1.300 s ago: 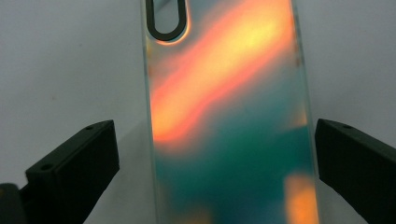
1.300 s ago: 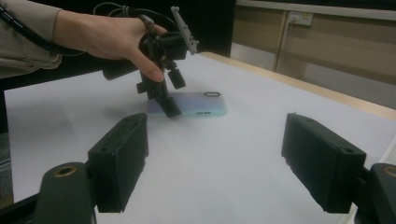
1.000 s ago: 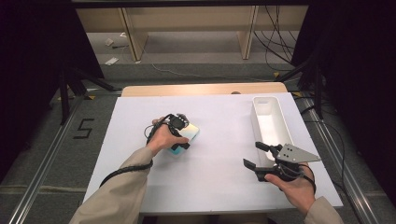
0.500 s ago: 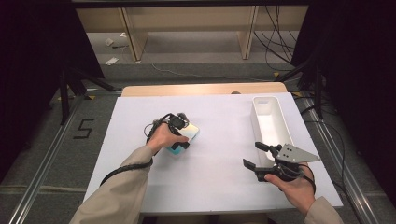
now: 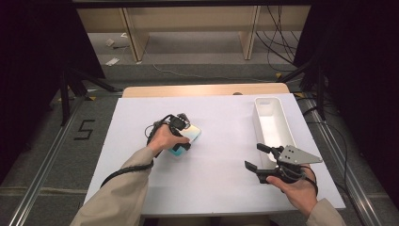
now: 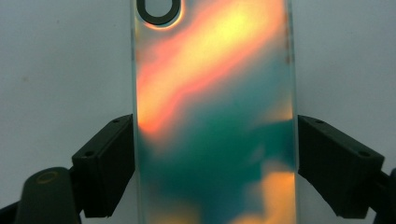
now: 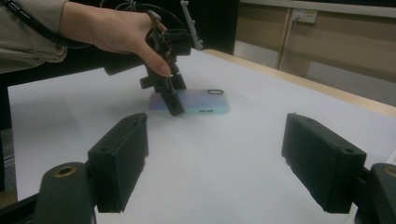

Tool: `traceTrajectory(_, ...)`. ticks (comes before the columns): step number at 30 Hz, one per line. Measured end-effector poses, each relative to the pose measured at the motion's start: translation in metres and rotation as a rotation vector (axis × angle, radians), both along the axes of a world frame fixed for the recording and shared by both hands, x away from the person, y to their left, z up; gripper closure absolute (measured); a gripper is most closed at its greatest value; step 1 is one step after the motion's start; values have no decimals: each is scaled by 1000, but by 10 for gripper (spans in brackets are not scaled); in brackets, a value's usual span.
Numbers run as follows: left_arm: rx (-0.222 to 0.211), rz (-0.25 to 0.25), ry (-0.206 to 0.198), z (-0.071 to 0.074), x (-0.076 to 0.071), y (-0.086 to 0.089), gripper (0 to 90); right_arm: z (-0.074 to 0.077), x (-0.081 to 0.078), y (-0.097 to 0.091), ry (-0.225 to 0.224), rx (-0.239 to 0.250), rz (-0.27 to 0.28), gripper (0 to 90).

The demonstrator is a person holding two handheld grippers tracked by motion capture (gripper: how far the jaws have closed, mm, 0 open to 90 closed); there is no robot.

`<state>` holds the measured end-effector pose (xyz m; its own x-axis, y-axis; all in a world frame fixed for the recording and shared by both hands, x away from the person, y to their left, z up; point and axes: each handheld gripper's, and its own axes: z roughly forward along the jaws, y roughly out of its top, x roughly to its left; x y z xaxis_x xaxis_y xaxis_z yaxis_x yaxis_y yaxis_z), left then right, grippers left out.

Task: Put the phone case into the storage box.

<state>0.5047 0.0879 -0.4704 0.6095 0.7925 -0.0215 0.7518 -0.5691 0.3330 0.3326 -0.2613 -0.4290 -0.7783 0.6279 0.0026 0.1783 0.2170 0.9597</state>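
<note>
A phone with an iridescent orange, teal and yellow back lies flat on the white table sheet, left of centre. My left gripper points down over it, jaws astride its near end. In the left gripper view the phone lies between the two black pads, which have just been closing and now touch its long edges. My right gripper hovers at the front right, open with nothing between its jaws. The right gripper view looks across the sheet at the phone and the left gripper.
A long white tray stands at the right side of the sheet, just beyond the right gripper. A wooden table edge runs along the far side. Cables and dark stands surround the table on the floor.
Nothing has visibly moved in the high view; both hands hold their places, the left gripper over the phone.
</note>
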Motion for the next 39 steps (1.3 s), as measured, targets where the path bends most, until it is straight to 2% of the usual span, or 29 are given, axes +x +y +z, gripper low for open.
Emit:
traceTrajectory(23,-19,10,-21,0,-3,3,168,0,0,0,-2,3,-1,236)
traceTrajectory(32,-47,22,-26,-1,-5,5,169,0,0,1,-2,3,-1,235)
traceTrajectory(35,-76,32,-32,-1,-5,7,169,0,0,1,-3,2,-2,236)
traceTrajectory(39,-92,35,-49,2,-6,9,169,0,0,1,-3,1,-2,236)
